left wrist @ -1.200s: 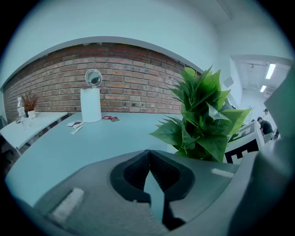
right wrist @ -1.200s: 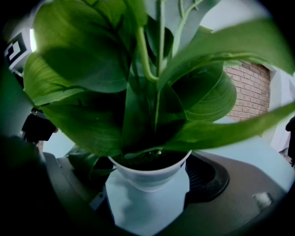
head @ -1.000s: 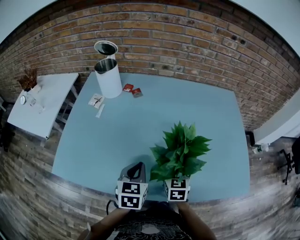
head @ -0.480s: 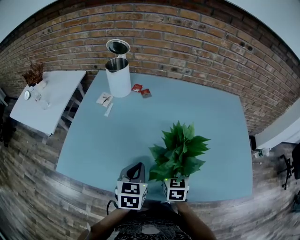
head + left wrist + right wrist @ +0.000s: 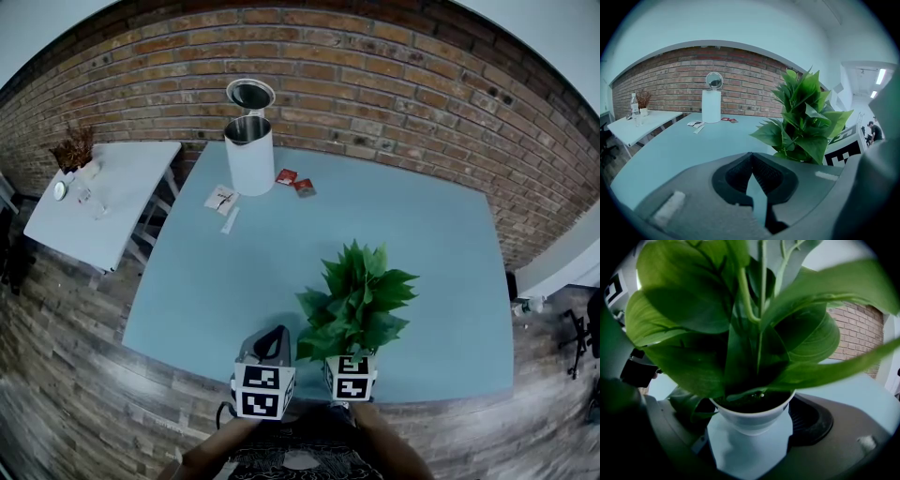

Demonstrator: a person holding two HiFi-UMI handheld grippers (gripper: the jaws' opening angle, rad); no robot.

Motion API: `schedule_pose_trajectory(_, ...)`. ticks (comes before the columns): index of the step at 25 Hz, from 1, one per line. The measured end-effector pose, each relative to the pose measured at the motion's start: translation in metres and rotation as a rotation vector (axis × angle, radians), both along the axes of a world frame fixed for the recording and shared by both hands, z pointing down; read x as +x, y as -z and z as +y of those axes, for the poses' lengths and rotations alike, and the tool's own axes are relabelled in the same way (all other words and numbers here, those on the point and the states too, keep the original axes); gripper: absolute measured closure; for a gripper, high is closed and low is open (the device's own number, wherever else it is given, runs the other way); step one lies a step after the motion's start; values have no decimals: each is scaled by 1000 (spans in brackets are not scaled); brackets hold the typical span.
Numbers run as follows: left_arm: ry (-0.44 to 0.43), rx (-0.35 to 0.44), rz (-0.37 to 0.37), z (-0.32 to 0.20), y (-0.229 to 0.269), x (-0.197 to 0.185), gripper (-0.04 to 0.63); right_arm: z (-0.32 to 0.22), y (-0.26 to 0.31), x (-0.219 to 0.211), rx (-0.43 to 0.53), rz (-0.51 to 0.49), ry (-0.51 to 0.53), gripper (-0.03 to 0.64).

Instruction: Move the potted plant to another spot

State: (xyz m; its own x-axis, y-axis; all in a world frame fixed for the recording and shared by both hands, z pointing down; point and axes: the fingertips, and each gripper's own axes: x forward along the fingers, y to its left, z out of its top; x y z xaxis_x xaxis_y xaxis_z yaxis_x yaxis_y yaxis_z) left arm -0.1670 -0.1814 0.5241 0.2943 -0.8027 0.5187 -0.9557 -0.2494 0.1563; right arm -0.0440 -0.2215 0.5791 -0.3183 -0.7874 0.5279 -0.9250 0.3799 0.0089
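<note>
The potted plant (image 5: 356,295) has broad green leaves in a small white pot (image 5: 752,416). It hangs near the front edge of the blue table (image 5: 281,272). My right gripper (image 5: 352,354) is shut on the pot, one jaw on each side of the rim; leaves hide the left jaw in the right gripper view. My left gripper (image 5: 271,337) is just left of the plant, shut and holding nothing. In the left gripper view its jaws (image 5: 751,161) meet at the tips, with the plant (image 5: 806,122) close on the right.
A white bin (image 5: 250,155) with its round lid up stands at the table's far left, with red packets (image 5: 295,181) and paper slips (image 5: 221,199) beside it. A white side table (image 5: 103,202) stands to the left. A brick wall (image 5: 394,84) runs behind.
The bin, packets and table have slid right in the head view, while the plant and both grippers kept their place in the frame. The plant has shifted leftward over the table.
</note>
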Motion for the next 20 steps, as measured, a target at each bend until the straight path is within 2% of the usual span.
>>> schedule_pose_trajectory(5,2,7,0,2,0,-15,598,4,-2,-21,-22,1,20,129)
schedule_pose_trajectory(20,15,11,-2,14,-3,-66,598,0,1,-73,22,-8,9,129)
